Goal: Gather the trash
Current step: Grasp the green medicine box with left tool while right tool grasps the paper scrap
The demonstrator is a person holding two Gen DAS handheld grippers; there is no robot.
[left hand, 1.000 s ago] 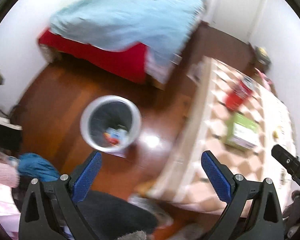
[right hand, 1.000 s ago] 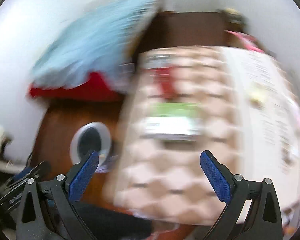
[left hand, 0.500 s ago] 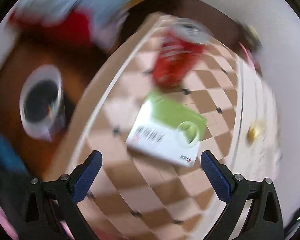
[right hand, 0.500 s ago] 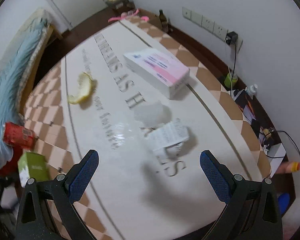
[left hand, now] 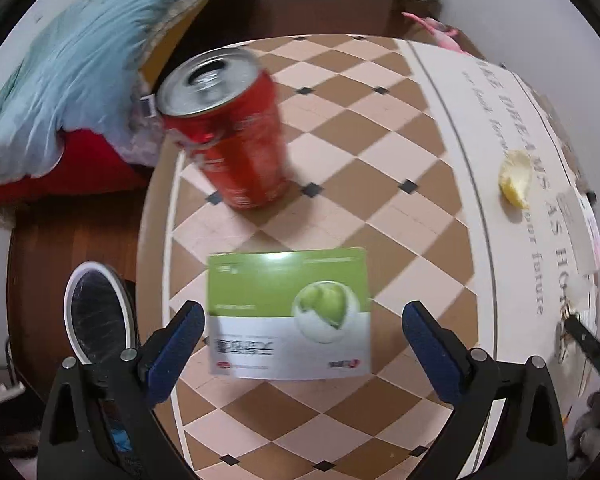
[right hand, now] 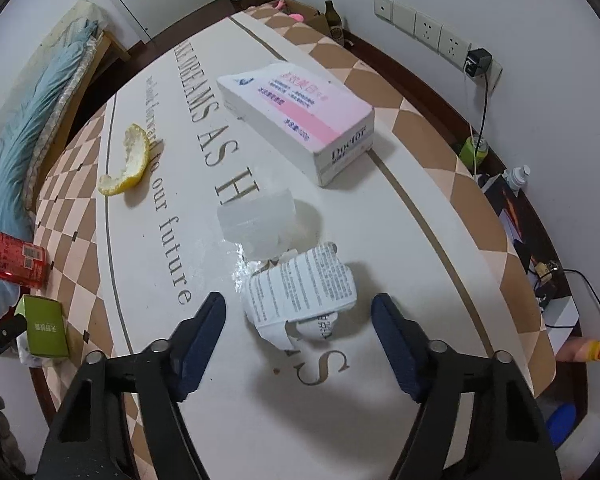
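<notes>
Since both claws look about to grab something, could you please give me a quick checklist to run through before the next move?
1. Left claw open: ok.
2. Green box lined up between the left claw's fingers: ok.
3. Right claw open: ok.
4. Crumpled paper lined up between the right claw's fingers: ok.
5. Fingers low enough to close on either item: cannot tell.
6. Trash bin in sight on the floor beside the table: ok.
</notes>
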